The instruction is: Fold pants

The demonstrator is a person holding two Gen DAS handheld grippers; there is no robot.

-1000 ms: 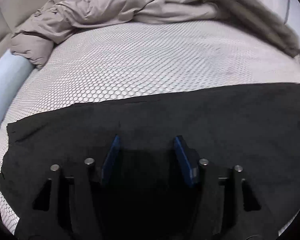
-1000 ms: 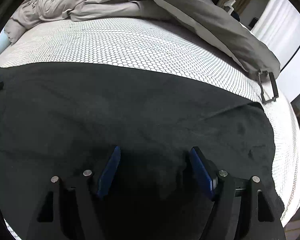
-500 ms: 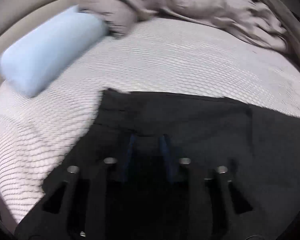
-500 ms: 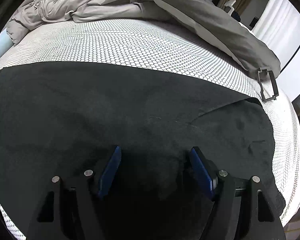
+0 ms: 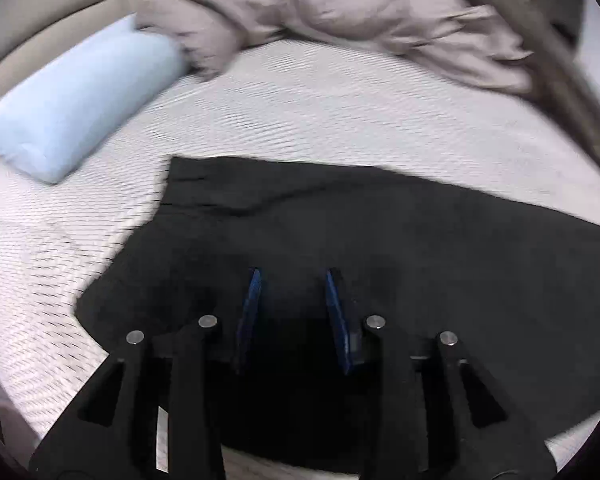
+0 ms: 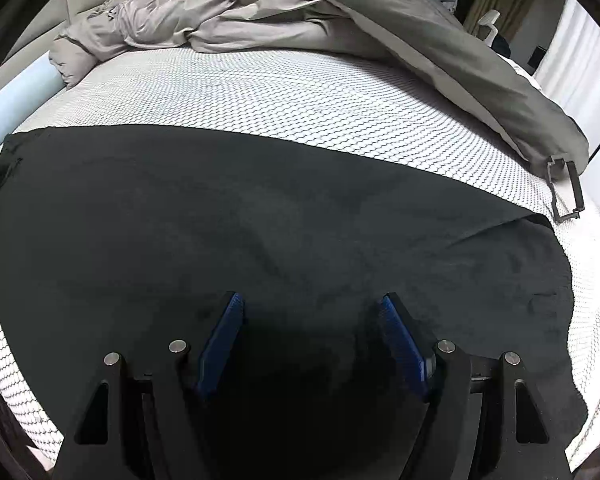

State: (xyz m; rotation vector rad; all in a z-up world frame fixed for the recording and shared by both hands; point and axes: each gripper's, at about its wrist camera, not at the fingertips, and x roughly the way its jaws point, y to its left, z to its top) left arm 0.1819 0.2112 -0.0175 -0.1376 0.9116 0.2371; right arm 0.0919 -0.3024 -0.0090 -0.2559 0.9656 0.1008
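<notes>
A: Status on the pants (image 6: 260, 224)?

B: The black pants are laid flat across the near part of the bed (image 6: 300, 92), long axis running side to side. The far half of the bed is taken up by a rumpled grey duvet (image 6: 228, 12); a pale blue bolster (image 5: 80, 96) is seen at the far-left corner.

A: What has changed?

B: The left hand-held gripper (image 5: 292, 276) has been swung toward the left end of the garment. A second ago only mid-fabric was framed there; now the squared end, apparently a leg cuff, and the bolster are centred. The left view is motion-blurred.

A: Jaws?

B: Left: narrowed, then re-opening now. A modest gap is shown between the blue pads (image 5: 250, 300); cloth is seen beneath them, none pinched. Right hand-held gripper (image 6: 312, 304): held wide open over the fabric toward the right end, nothing gripped, framing practically unchanged.

A: Meaning for the fold?

B: No fold is judged started. The left end appears to be lined up for a pickup. A fresh closure on the hem is probably needed.

A: Risk?

B: Only one layer could be caught at that edge.
</notes>
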